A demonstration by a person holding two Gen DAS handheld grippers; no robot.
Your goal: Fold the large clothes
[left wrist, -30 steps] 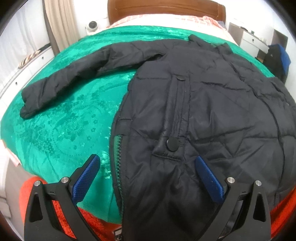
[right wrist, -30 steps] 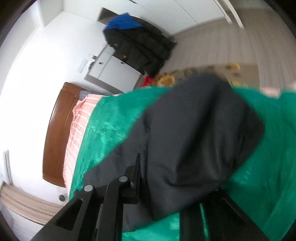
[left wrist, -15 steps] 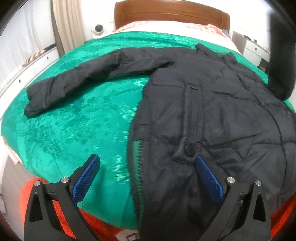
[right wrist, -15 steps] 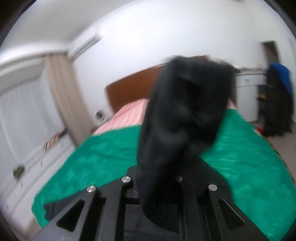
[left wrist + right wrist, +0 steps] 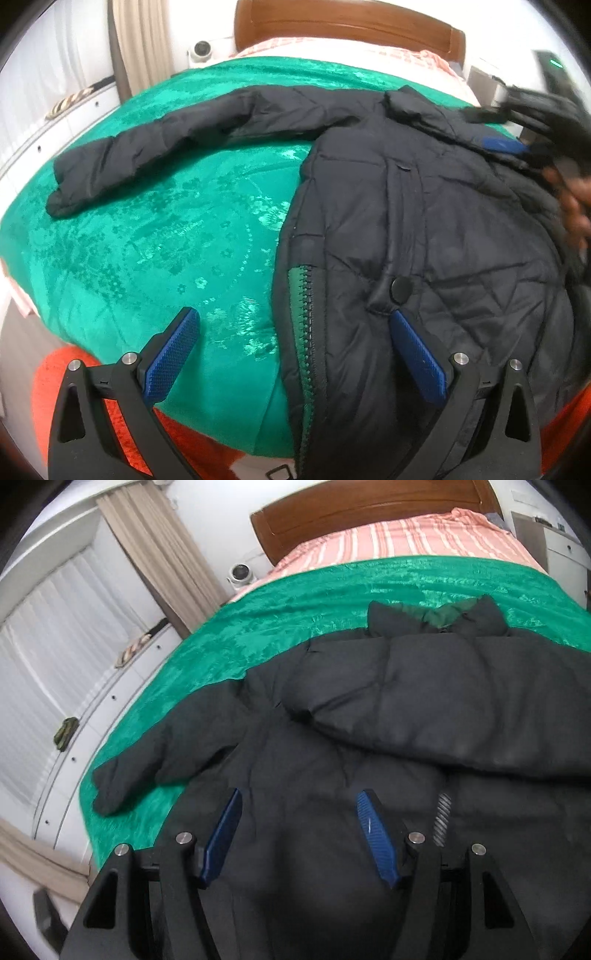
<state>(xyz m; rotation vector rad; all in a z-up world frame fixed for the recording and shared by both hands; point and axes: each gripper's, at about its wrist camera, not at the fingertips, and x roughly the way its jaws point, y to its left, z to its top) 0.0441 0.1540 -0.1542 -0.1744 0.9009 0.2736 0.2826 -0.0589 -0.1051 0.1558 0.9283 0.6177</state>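
Note:
A black puffer jacket [image 5: 424, 221] lies front up on a green bedspread [image 5: 147, 240], zip side toward me. Its left sleeve [image 5: 177, 144] stretches out to the left. The other sleeve [image 5: 443, 716] lies folded across the chest, below the collar [image 5: 436, 620]. My left gripper [image 5: 295, 332] hangs open over the jacket's lower zip edge, holding nothing. My right gripper [image 5: 299, 823] hovers above the jacket's body; its jaws are opening and nothing is between the pads. In the left wrist view the right gripper [image 5: 506, 144] is a blur at the upper right, with a hand [image 5: 572, 206] behind it.
A wooden headboard [image 5: 369, 513] and a pink striped sheet [image 5: 399, 539] are at the far end of the bed. A small white camera [image 5: 240, 574], curtains [image 5: 159, 554] and a white window ledge [image 5: 110, 701] line the left. White drawers [image 5: 565, 550] stand at the right, orange cloth [image 5: 122, 424] at the near edge.
The right gripper swung the black sleeve from the bed's right side over onto the jacket's chest, rolled level and let it go, its jaws opening. The left gripper stayed open and shifted slightly.

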